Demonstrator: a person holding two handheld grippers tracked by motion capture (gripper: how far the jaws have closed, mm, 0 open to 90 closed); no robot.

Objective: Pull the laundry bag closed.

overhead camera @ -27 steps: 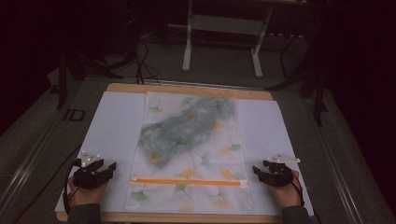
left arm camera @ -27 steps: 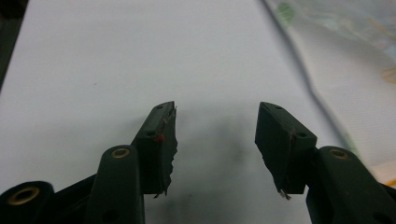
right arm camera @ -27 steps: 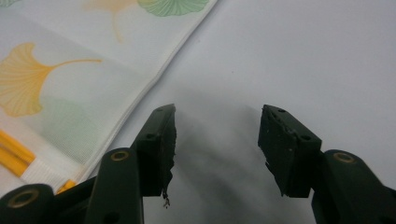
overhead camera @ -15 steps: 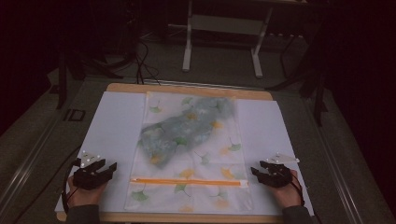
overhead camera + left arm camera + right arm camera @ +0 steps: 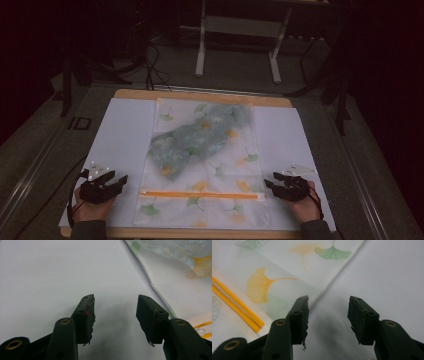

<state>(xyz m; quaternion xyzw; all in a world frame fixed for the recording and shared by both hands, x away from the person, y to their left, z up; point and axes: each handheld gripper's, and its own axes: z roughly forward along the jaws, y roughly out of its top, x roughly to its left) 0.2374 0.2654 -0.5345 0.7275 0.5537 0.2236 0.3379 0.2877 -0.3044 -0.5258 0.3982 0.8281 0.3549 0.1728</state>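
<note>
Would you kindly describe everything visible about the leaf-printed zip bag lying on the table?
The zip bag is a translucent, plastic-looking pouch printed with green and yellow ginkgo leaves. It lies flat at the middle of the white table sheet, its long side running away from the person. An orange zip strip crosses it near the person's end. A crumpled bluish-green cloth shows through its far half. The left gripper and right gripper, both open, sit beside its near corners without touching it.

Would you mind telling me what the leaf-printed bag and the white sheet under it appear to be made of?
The translucent leaf-printed zip bag looks like thin matte plastic film: bluish contents show through it, and an orange zip strip crosses it. The white sheet looks like smooth matte paper or plastic; which one is unclear.
</note>
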